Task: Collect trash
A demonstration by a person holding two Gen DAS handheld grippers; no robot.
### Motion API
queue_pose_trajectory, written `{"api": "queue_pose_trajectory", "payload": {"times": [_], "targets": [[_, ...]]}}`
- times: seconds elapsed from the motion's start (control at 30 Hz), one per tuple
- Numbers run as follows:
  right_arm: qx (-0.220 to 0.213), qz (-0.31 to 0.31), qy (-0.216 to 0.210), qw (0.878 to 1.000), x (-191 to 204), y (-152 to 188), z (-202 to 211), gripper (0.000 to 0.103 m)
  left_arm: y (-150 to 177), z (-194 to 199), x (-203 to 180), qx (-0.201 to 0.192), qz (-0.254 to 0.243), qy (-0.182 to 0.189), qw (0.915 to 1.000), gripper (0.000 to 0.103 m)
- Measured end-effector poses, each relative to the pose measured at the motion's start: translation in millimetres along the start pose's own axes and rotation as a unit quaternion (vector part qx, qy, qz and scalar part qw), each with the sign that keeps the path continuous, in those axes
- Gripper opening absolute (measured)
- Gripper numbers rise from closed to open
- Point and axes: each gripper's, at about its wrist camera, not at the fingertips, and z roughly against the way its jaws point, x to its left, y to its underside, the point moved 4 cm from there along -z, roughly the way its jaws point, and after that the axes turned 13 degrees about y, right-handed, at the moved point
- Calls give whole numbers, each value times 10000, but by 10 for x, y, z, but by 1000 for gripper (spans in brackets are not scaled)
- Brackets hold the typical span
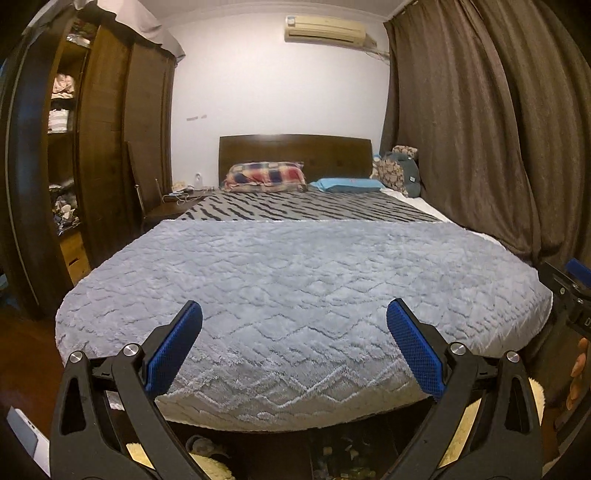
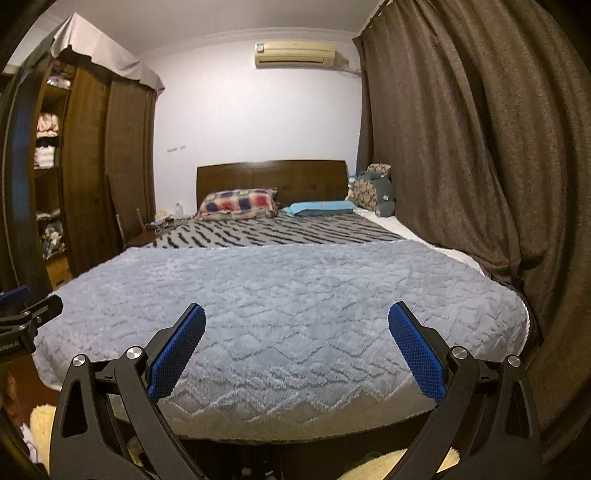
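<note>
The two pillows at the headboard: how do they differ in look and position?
The checked pillow carries a red, blue and cream check; the blue pillow is plain light blue. The checked pillow lies on the wardrobe side and looks plumper; the blue pillow lies on the curtain side and looks flatter. Both rest on the striped blanket against the headboard.

A bed (image 1: 295, 280) covered by a pale grey textured blanket (image 1: 280, 295) and a striped throw (image 1: 306, 210) fills the room, with a plaid pillow (image 1: 266, 176) and a blue pillow (image 1: 347, 184) lying against a dark wooden headboard (image 1: 295, 151). A wooden wardrobe (image 1: 103, 129) with open shelves of folded clothes stands to the left, brown curtains (image 1: 480, 122) hang along the right. An air conditioner (image 1: 325, 28) is mounted on the white wall above.
</note>
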Motion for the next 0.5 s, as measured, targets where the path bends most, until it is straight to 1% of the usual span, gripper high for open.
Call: {"api": "queue_pose_trajectory", "payload": {"times": [0.27, 0.5], "targets": [[6, -28, 14, 10000, -2, -14, -10, 100, -18, 30, -2, -85, 21, 20, 10000, 95], [-81, -58, 8, 10000, -9, -22, 48, 100, -25, 86, -22, -160, 15, 37, 9999, 95]]}}
